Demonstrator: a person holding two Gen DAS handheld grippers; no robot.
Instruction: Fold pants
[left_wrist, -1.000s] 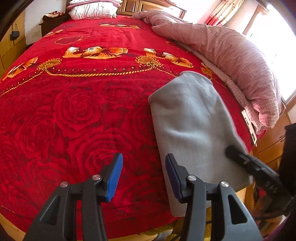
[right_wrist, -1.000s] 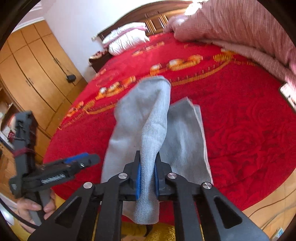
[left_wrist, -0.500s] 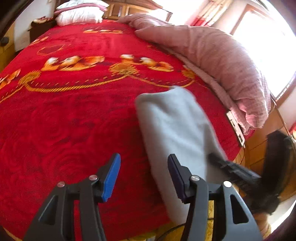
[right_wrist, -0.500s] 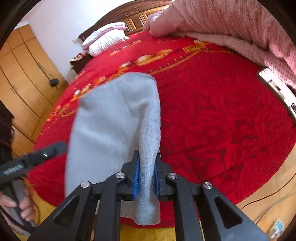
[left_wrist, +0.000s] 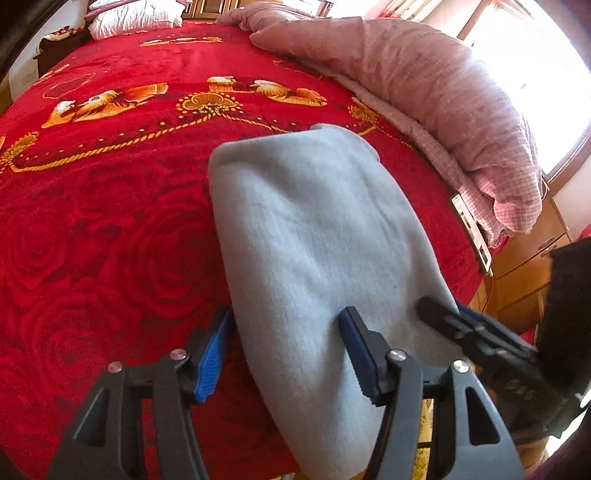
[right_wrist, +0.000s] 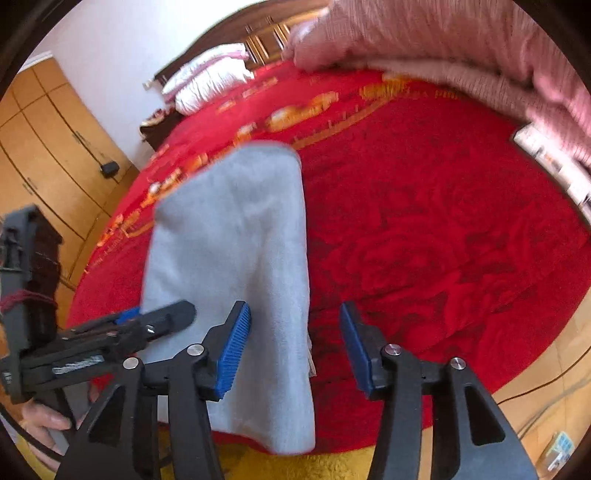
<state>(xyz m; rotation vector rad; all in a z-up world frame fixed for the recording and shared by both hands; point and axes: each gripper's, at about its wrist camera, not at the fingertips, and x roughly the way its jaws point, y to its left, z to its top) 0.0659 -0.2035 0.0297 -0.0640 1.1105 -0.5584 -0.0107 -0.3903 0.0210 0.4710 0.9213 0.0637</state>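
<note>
Both sets of jaws stand wide apart, and neither grips anything. From the left wrist view, the left gripper (left_wrist: 286, 350) straddles the near left edge of the pants (left_wrist: 314, 236): its left pad sits just beside the grey cloth over the red blanket (left_wrist: 103, 221), and its right pad lies over the cloth itself. Whether the pads touch the fabric cannot be told. The pants lie folded in a long grey strip on the blanket, running from near the gold rope pattern down to the bed's near edge, where the end hangs over. Further right, the right gripper (left_wrist: 439, 310) shows at the strip's near right edge, with a pink quilt (left_wrist: 443, 88) heaped along the far right side of the bed.

From the right wrist view, the left gripper (right_wrist: 162, 317) enters at the left, over the pants (right_wrist: 236, 236) near their left edge. The right gripper (right_wrist: 295, 347) follows, its left pad over the grey cloth and its right pad over the blanket (right_wrist: 424, 240), so the strip's right edge runs between them. White pillows (right_wrist: 207, 81) lie at the bed's far end.
</note>
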